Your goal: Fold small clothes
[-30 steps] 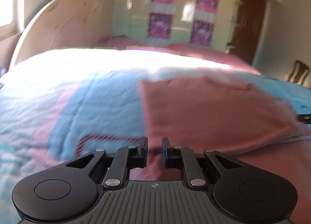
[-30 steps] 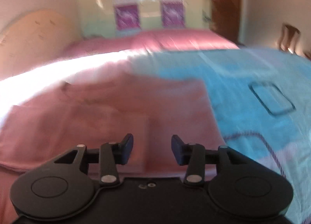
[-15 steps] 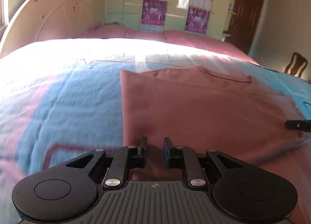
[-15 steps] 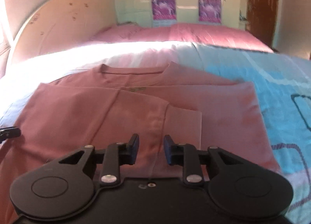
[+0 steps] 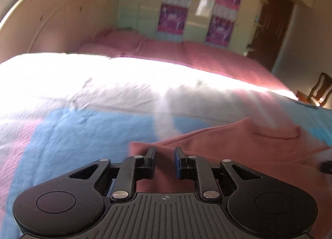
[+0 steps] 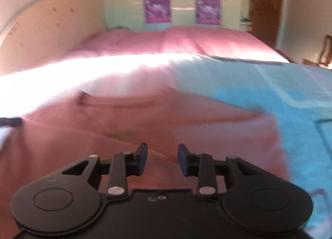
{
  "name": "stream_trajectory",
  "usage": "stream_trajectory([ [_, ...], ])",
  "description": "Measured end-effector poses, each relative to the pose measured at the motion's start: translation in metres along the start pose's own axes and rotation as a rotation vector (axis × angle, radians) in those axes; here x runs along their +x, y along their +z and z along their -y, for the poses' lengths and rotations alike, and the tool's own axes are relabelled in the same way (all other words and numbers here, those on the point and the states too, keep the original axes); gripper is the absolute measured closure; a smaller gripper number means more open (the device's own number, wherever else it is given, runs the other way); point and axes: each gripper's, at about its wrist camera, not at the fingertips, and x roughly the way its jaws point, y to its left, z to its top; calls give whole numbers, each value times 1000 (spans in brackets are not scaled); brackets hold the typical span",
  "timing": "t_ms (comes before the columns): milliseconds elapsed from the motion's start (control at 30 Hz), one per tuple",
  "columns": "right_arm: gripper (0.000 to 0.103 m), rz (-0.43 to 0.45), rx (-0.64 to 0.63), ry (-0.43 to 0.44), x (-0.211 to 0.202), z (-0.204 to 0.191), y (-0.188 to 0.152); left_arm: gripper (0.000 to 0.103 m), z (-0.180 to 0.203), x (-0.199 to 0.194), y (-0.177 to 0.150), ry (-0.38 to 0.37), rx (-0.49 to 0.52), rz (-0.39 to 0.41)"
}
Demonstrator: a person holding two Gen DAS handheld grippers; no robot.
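While both grippers hang low over the bed, a pink shirt [image 5: 238, 151] lies flat on the blue, pink and white bedspread [image 5: 83, 135], its neckline toward the far side. No container shows in either view.

From the left wrist camera, the left gripper [image 5: 165, 156] sits over the shirt's near left corner with its jaws narrow, a small gap showing between the pads; fabric lies beneath that gap, and the pads do not appear to pinch it. A dark tip of the right gripper [image 5: 325, 166] pokes in at the right edge, over the shirt.

From the right wrist camera, the right gripper [image 6: 162, 156] is over the middle of the shirt [image 6: 124, 131], near a folded sleeve edge. Its jaws are opening, moderately apart, with cloth under them but nothing clamped. The left gripper's tip [image 6: 10, 122] enters at the left edge.

Beyond the shirt, a band of sunlight [image 5: 103, 72] washes out the bedspread. Farther off lie pink pillows [image 6: 176, 39], a pale curved headboard [image 5: 51, 16] on the left, a cupboard with purple posters [image 5: 174, 0], a brown door [image 5: 271, 27] and a wooden chair [image 5: 317, 91] at the far right.

Both views are motion-blurred, so the shirt's folds and right hem are hard to make out, and its near part is hidden behind the gripper bodies.
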Motion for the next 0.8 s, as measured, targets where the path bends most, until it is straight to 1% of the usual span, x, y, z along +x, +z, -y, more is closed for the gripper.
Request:
stream_trajectory([
  [67,72,4,-14,90,13,-35,5,85,29,-1,-6,-47,62,-24],
  [100,74,-8,-21,135,20,-51,7,83,43,0,-12,-67,93,-35],
  [133,74,-11,-47,171,27,-70,7,75,55,2,-14,-77,104,-44],
  [167,74,-14,-83,186,34,-87,6,72,59,5,-19,-79,105,-54],
  [200,74,-21,-112,194,39,-100,4,72,58,5,-23,-70,102,-49],
  [267,73,-31,-155,200,44,-110,-3,72,42,0,-25,-44,80,-32],
  [300,73,-27,-169,192,42,-105,-6,72,30,-5,-29,1,69,-18],
  [333,76,-17,-164,158,37,-94,-8,72,16,-10,-31,25,64,-11],
  [367,85,-11,-155,81,33,-77,-10,72,3,-15,-34,24,59,-3],
  [400,78,1,-124,73,28,-58,-13,72,-3,-20,-38,-1,73,2],
  [433,76,-4,-78,15,24,-37,-15,72,-1,-23,-42,4,110,6],
  [467,76,-8,-54,-18,20,-20,-17,72,7,-28,-44,35,161,12],
  [500,77,-12,-37,-28,16,-8,-20,71,18,-35,-44,80,196,23],
  [533,78,-14,-15,-16,9,2,-21,71,26,-44,-46,77,202,43],
  [567,78,-5,-5,-10,0,6,-23,71,30,-50,-44,50,184,57],
  [600,69,12,-16,-10,-11,5,-26,71,37,-57,-49,13,153,58],
  [633,67,21,-38,-23,-20,2,-31,70,46,-60,-51,-12,146,50],
  [667,68,16,-52,-19,-24,-1,-34,69,56,-61,-58,-23,159,41],
  [700,70,4,-67,-4,-27,-4,-39,69,62,-62,-66,-12,175,37],
  [733,71,-5,-79,-6,-26,-6,-43,69,63,-64,-74,-1,175,29],
  [767,71,-17,-91,-29,-27,-1,-49,69,57,-65,-80,4,155,10],
  [800,70,-20,-89,-52,-28,4,-50,69,49,-69,-84,6,135,9],
])
